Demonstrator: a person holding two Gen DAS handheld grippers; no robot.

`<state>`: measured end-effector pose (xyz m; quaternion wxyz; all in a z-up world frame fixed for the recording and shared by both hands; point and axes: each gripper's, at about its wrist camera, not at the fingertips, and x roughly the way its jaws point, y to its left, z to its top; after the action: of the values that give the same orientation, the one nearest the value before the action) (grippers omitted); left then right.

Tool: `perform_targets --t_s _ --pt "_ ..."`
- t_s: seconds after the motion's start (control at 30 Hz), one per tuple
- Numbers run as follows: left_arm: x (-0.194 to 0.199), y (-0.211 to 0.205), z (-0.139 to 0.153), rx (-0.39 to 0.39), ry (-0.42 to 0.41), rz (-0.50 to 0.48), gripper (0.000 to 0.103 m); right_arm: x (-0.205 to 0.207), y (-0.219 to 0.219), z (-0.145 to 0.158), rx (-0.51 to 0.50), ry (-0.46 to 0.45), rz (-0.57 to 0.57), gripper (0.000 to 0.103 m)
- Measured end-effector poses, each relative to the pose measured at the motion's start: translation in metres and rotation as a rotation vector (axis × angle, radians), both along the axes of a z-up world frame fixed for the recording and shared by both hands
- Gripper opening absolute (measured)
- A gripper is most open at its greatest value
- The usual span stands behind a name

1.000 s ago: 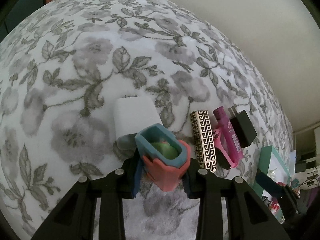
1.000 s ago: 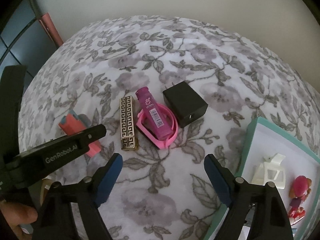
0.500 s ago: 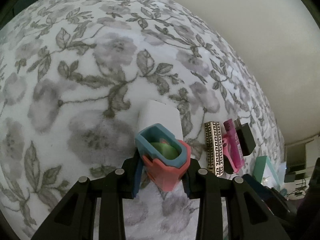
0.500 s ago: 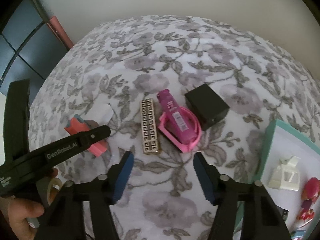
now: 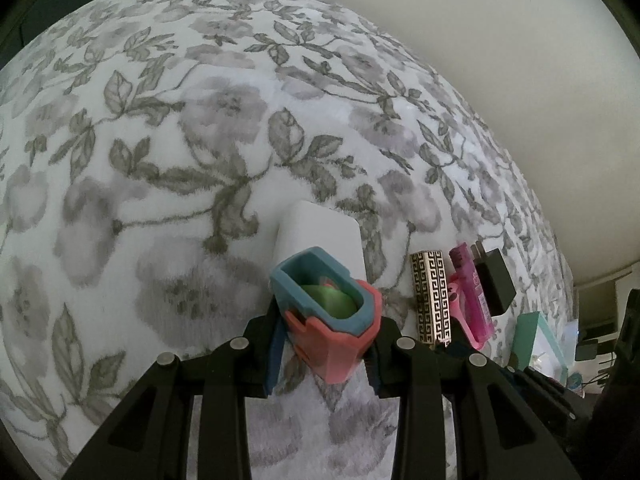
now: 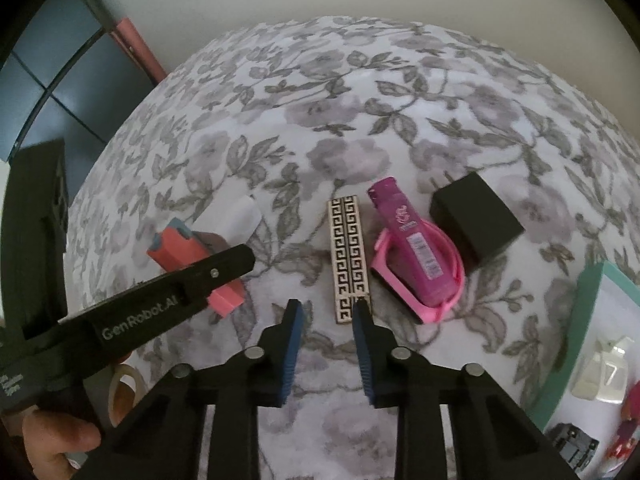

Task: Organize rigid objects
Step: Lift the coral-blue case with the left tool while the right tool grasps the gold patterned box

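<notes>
Right wrist view: the widest thing is the floral grey-and-white plush cover [image 6: 360, 92] over what may be a bed or a counter; I cannot tell which. At its right edge sits a teal-rimmed white tray [image 6: 580, 320] that already holds a few small items. In a row on the cover lie a black cube-shaped wall charger [image 6: 476, 220], a magenta plastic bottle [image 6: 412, 244] resting on a pink plastic ring [image 6: 448, 300], and a slim white-and-black Greek-key patterned case [image 6: 349, 260], each just beside the next. A white rounded charger block [image 5: 320, 232] lies further left.

The left claw [image 5: 326, 340] is clenched on a coral-and-blue plastic holder with a green piece inside [image 5: 328, 312], close above the cover, in front of the white block. The right claw [image 6: 326, 320] is closing with nothing between its pads, its right tip at the patterned case's near end.

The step in hand looks like placing the holder into the row. To do it well, I would lower it until it rests flat on the soft pile, parallel to the patterned case and beside it, before letting go, and keep the right claw clear so it nudges nothing.
</notes>
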<state>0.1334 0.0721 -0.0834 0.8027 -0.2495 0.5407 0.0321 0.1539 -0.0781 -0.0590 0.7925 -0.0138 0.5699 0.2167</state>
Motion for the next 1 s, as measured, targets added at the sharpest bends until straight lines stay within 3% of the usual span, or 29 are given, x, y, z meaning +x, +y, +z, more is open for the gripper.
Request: perform_targets --t_s 0.3,1.0 --pt "0.009 -0.002 -0.001 0.064 -0.013 -0.015 0.035 0.011 -0.005 -0.002 -0.026 -0.013 -0.027 0.027" --pt "0.015 -0.006 -0.003 0.111 -0.036 -0.036 0.035 0.022 0.024 -0.021 -0.099 -0.032 0.003 0.028"
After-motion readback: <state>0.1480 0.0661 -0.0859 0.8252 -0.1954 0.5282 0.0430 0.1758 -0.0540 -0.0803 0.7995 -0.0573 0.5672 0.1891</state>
